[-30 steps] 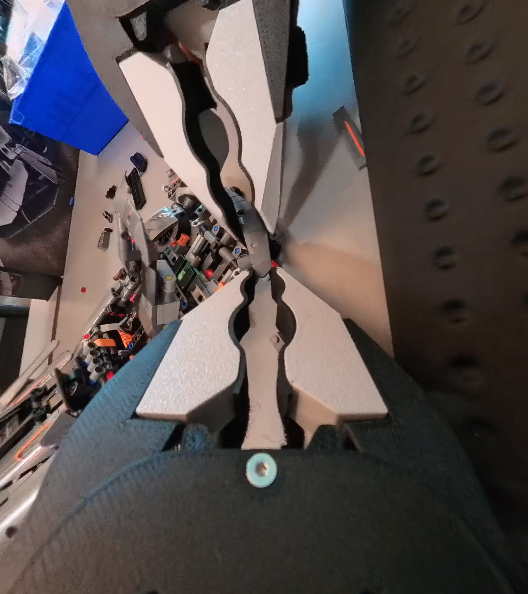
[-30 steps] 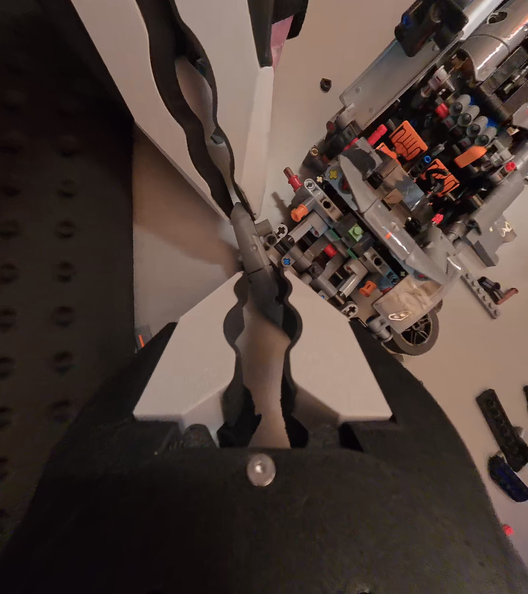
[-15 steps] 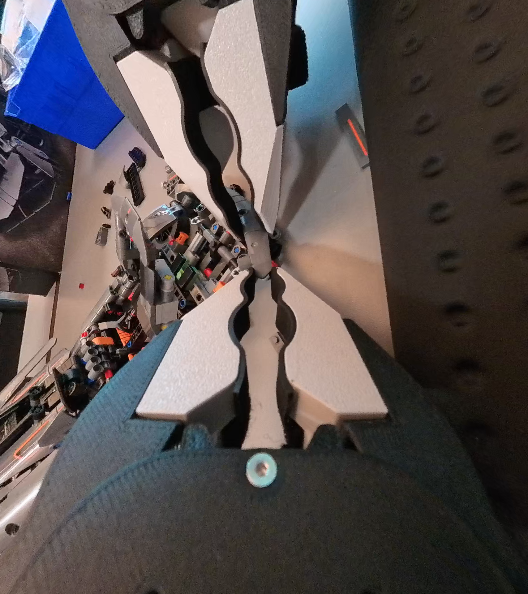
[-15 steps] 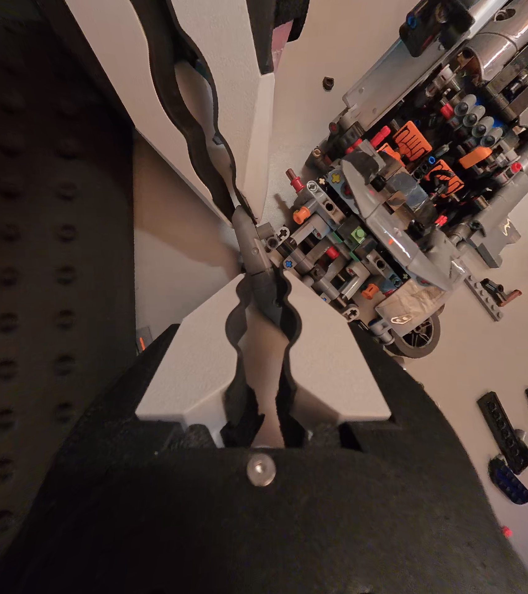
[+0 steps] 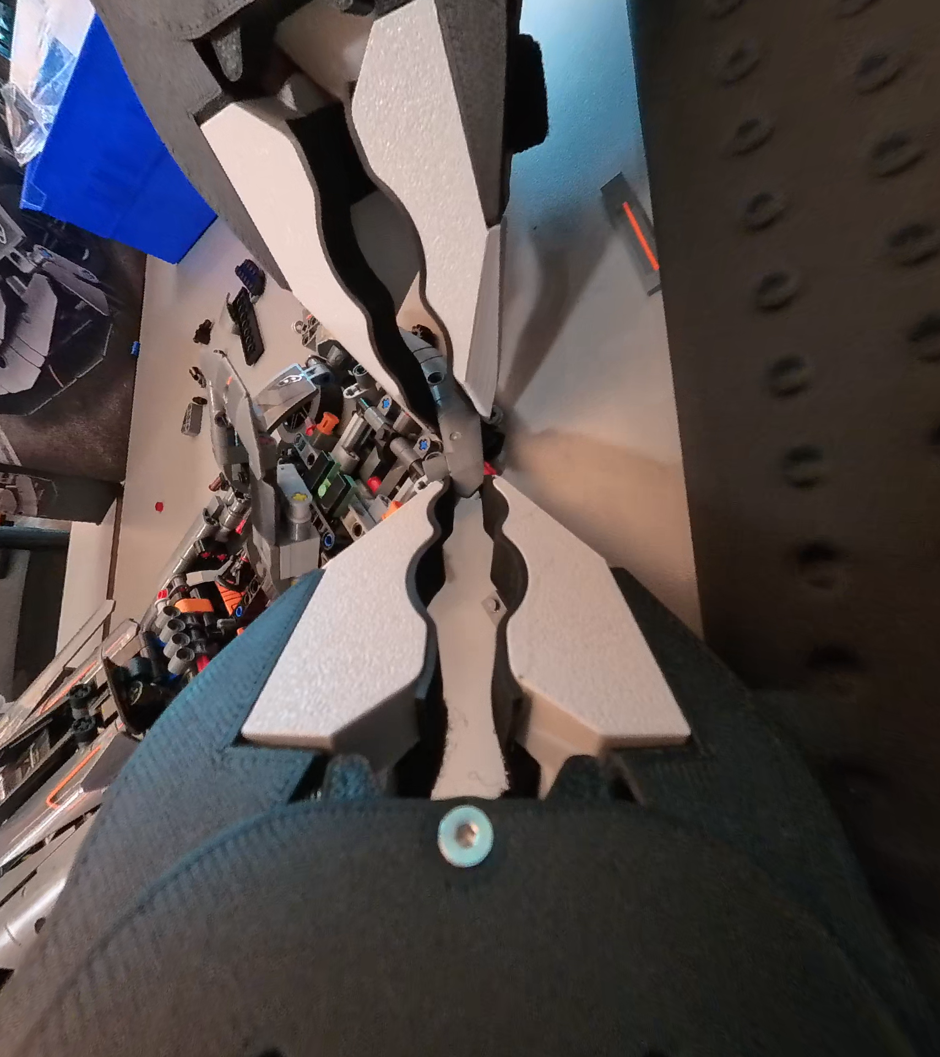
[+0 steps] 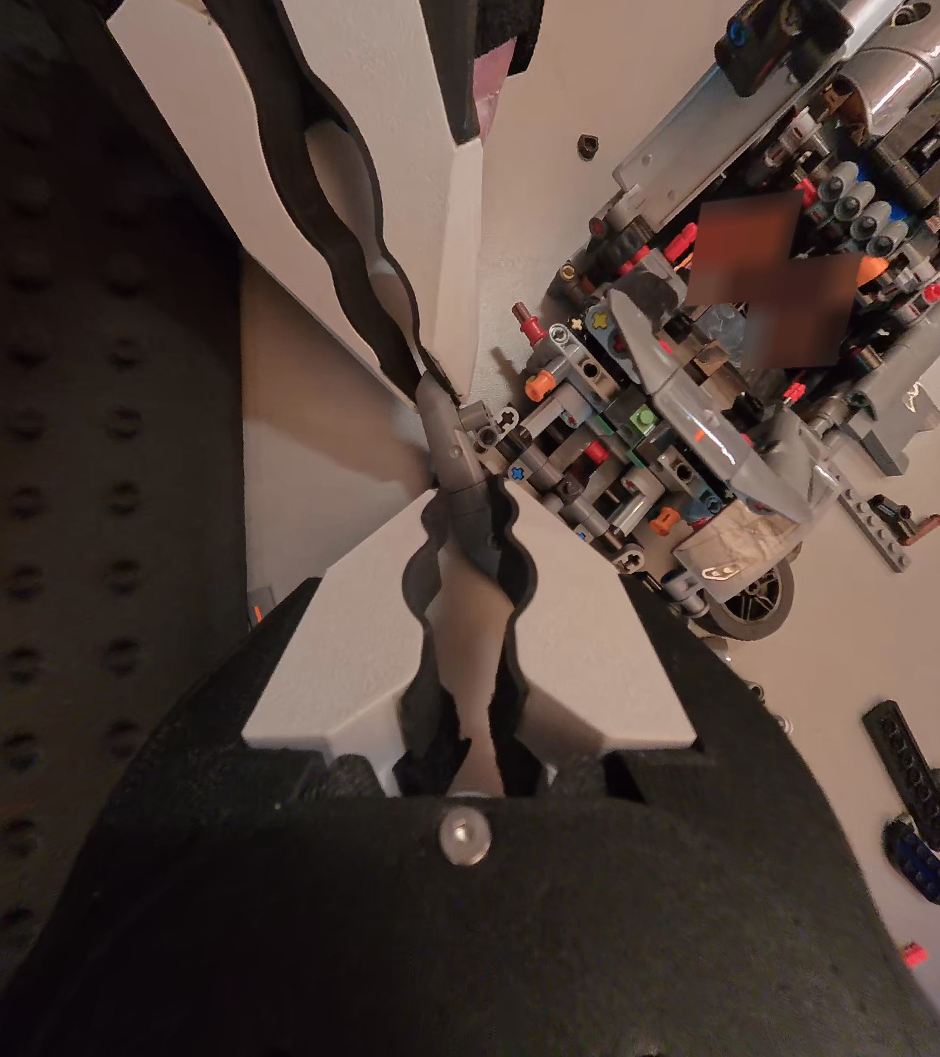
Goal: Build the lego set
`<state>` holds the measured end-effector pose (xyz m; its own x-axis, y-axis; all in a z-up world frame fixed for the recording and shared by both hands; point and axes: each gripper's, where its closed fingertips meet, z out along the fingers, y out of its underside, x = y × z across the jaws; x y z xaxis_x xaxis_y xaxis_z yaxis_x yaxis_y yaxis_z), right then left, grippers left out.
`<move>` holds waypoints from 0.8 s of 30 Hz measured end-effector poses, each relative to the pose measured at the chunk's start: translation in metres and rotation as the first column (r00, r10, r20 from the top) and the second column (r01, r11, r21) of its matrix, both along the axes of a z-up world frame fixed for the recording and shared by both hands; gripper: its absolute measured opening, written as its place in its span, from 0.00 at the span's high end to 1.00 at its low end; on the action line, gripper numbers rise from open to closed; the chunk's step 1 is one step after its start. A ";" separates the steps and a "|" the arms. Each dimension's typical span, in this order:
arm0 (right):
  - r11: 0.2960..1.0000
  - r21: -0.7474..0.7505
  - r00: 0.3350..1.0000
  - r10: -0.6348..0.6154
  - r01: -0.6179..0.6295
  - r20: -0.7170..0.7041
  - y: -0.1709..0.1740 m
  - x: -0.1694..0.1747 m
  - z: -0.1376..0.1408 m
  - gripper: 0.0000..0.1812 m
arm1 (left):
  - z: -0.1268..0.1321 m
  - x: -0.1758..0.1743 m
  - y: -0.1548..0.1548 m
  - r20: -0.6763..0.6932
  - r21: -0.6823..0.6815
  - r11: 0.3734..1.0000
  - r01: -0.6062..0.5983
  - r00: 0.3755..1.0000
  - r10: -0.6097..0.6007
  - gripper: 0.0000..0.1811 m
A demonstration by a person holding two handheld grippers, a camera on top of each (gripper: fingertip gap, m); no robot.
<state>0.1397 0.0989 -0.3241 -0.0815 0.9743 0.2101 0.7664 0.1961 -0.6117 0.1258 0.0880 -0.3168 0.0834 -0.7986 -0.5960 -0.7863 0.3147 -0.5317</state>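
both grippers, left gripper [image 5: 464,492] and right gripper [image 6: 470,497], pinch opposite ends of one curved grey plastic lego panel [image 6: 450,443], tips nearly meeting, pressed against the front corner of the half-built grey lego car [image 6: 685,434] on the table, seemingly to seat it; its attachment point is hidden behind the fingers

White table [image 6: 599,74] carries lego car [image 6: 742,446], loose black beam [image 6: 908,772], blue bin [image 5: 107,171].
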 end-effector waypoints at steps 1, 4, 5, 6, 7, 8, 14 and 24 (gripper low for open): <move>1.000 -0.003 1.000 0.001 -0.001 -0.003 0.000 0.000 0.000 0.93 | 0.000 0.000 0.000 -0.002 0.002 1.000 -0.001 1.000 0.001 0.96; 1.000 -0.006 1.000 -0.002 0.002 -0.013 0.001 0.000 0.001 0.93 | 0.000 0.000 0.001 0.001 0.005 1.000 -0.001 1.000 0.001 0.96; 0.999 -0.031 0.999 -0.015 0.014 -0.034 0.002 0.000 0.002 0.92 | 0.000 -0.001 0.002 0.005 0.003 1.000 -0.002 1.000 0.002 0.96; 0.998 -0.060 0.998 -0.040 0.036 -0.058 0.004 0.002 0.004 0.89 | 0.001 -0.001 0.002 0.013 -0.002 1.000 0.001 1.000 -0.001 0.96; 0.996 -0.068 0.994 -0.064 0.058 -0.085 0.008 0.004 0.008 0.82 | 0.001 -0.001 0.002 0.021 -0.012 1.000 0.001 1.000 -0.001 0.96; 0.996 -0.074 0.990 -0.063 0.054 -0.126 0.007 0.005 0.017 0.83 | 0.001 -0.001 0.002 0.025 -0.019 1.000 0.000 1.000 0.001 0.96; 0.996 -0.038 0.990 -0.088 0.085 -0.110 0.011 0.019 0.017 0.85 | 0.001 -0.002 0.002 0.027 -0.024 1.000 -0.003 1.000 0.004 0.96; 0.993 0.115 0.999 -0.035 0.035 -0.005 0.012 0.013 0.004 0.90 | 0.003 -0.001 0.003 0.070 -0.101 0.995 -0.016 0.997 0.023 0.96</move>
